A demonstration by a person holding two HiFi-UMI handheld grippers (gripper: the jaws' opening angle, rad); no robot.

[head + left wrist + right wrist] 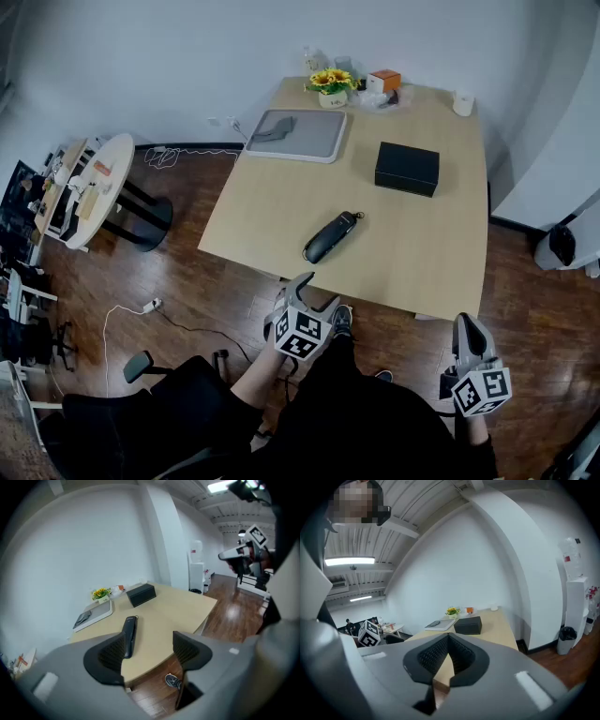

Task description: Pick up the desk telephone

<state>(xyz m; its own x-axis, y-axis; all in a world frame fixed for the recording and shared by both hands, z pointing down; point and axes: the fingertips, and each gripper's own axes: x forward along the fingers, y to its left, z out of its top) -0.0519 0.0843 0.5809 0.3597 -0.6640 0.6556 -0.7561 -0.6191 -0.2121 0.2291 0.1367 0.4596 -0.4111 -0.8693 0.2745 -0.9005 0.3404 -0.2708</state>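
In the head view, the desk telephone (330, 238) is laid on the table (422, 253), near its lower-left edge. A box (407, 169) is set above and to the right of it. A tray (298, 134) is placed at the table's upper left, with flowers (332, 84) just above it. The left gripper (314, 295) and right gripper (466, 330) are held below the table.

Far side: you faced a plain white wall (169, 56), with a pale wooden table (422, 244) set against it. Floor (216, 272) was dark wood plank, glossy. Far left, a round white side table (122, 150) stood cluttered on a dark pedestal. Near left sat a black office chair (141, 364). A white cable (117, 314) trailed over the boards. Above you, strip lights (349, 561) lit a ribbed ceiling (417, 508).
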